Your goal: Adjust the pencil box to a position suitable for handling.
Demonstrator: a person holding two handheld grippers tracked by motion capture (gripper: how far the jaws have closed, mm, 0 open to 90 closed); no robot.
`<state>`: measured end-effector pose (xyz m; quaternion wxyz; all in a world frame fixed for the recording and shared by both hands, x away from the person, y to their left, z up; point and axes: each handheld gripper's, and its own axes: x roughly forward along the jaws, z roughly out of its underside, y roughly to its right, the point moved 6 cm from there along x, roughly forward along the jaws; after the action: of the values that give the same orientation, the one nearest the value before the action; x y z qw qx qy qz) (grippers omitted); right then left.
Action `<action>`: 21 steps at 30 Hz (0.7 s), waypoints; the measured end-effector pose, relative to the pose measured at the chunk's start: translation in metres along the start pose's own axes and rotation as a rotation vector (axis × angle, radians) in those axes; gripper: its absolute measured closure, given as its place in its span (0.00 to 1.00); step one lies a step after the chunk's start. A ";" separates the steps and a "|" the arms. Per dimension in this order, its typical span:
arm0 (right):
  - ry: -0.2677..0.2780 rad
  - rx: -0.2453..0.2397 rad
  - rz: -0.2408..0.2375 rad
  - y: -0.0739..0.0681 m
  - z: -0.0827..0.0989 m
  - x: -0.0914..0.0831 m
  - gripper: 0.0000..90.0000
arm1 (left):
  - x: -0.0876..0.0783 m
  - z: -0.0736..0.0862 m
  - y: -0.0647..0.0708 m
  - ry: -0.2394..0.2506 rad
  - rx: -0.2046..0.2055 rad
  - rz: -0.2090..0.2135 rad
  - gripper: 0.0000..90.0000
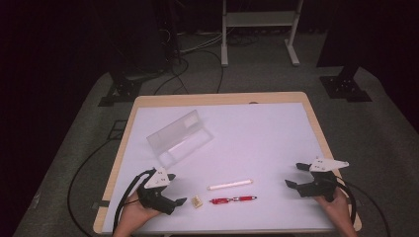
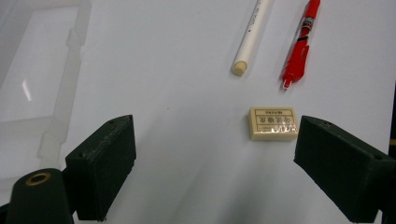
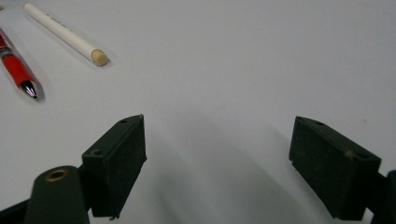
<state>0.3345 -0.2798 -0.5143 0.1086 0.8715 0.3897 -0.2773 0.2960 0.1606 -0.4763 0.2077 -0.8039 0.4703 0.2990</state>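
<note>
Eraser: we see one small cream eraser (image 2: 273,123) lying flat in the lower middle of the high view, its long axis running roughly left-right in the left gripper view, printed face up; there it sits just ahead of the right-hand jaw, not between the pads.
Left gripper: we find the left gripper (image 1: 174,200) at the lower left of the high view, held low over the table (image 1: 257,138) and pointing right toward the eraser; jaws spread wide, nothing in them.
Right gripper: the right gripper (image 1: 294,176) is at the lower right of the high view, pointing left, jaws released and apart over bare table.
Hands: each hand comes in from the bottom edge, wrapped round its gripper's handle.
White pen: one white pen (image 1: 230,184), long axis left-right in the high view, just above the red one.
Red pen: one red pen (image 1: 233,199), parallel to it, tip to the right.
Clear case: one clear plastic case (image 1: 180,137), open, upper left of the table.
</note>
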 end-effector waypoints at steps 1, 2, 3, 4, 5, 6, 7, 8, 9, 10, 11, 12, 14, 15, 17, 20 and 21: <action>-0.001 0.000 0.000 0.000 0.000 0.000 0.20 | 0.001 -0.002 -0.001 -0.001 0.007 -0.002 0.14; -0.001 0.000 0.000 0.000 0.000 0.000 0.20 | 0.001 -0.004 -0.002 -0.005 0.012 0.002 0.14; -0.001 -0.001 0.001 0.000 0.000 0.000 0.20 | 0.002 -0.005 -0.004 -0.017 0.012 -0.001 0.14; -0.002 -0.005 0.004 0.000 0.000 0.000 0.20 | 0.003 -0.006 -0.007 -0.025 0.014 -0.007 0.14; -0.002 -0.005 0.004 0.000 0.000 0.000 0.20 | 0.004 -0.008 -0.008 -0.028 0.016 -0.006 0.14; -0.002 -0.007 0.006 0.000 0.000 0.000 0.20 | 0.004 -0.010 -0.009 -0.030 0.024 -0.008 0.14; -0.003 -0.006 0.006 0.000 0.000 0.000 0.20 | 0.005 -0.011 -0.010 -0.033 0.031 -0.011 0.14; -0.002 -0.006 0.005 0.000 0.000 0.000 0.20 | 0.005 -0.013 -0.011 -0.034 0.032 -0.009 0.14; -0.002 -0.004 0.004 0.000 0.000 0.000 0.20 | 0.005 -0.015 -0.012 -0.035 0.034 -0.008 0.14; -0.001 -0.004 0.004 0.000 0.000 0.000 0.20 | 0.006 -0.017 -0.013 -0.034 0.037 -0.008 0.14; -0.002 -0.004 0.004 0.000 0.000 0.000 0.20 | 0.006 -0.019 -0.014 -0.039 0.042 -0.009 0.14; -0.002 -0.004 0.004 0.000 0.000 0.000 0.20 | 0.007 -0.021 -0.016 -0.041 0.044 -0.011 0.14; -0.003 -0.005 0.005 0.000 0.000 0.000 0.20 | 0.007 -0.025 -0.019 -0.040 0.044 -0.011 0.14; -0.004 -0.006 0.005 0.000 0.000 0.000 0.20 | 0.008 -0.027 -0.021 -0.040 0.046 -0.014 0.14; -0.005 -0.007 0.008 0.000 0.000 0.000 0.20 | 0.009 -0.032 -0.024 -0.044 0.050 -0.015 0.14; -0.006 -0.010 0.010 0.000 0.000 0.000 0.20 | 0.011 -0.038 -0.029 -0.050 0.062 -0.021 0.14; -0.007 -0.011 0.010 -0.001 0.000 0.001 0.20 | 0.011 -0.040 -0.030 -0.051 0.066 -0.023 0.14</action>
<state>0.3344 -0.2791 -0.5147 0.1160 0.8718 0.3864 -0.2777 0.3384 0.1429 -0.4527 0.2495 -0.7942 0.4651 0.3012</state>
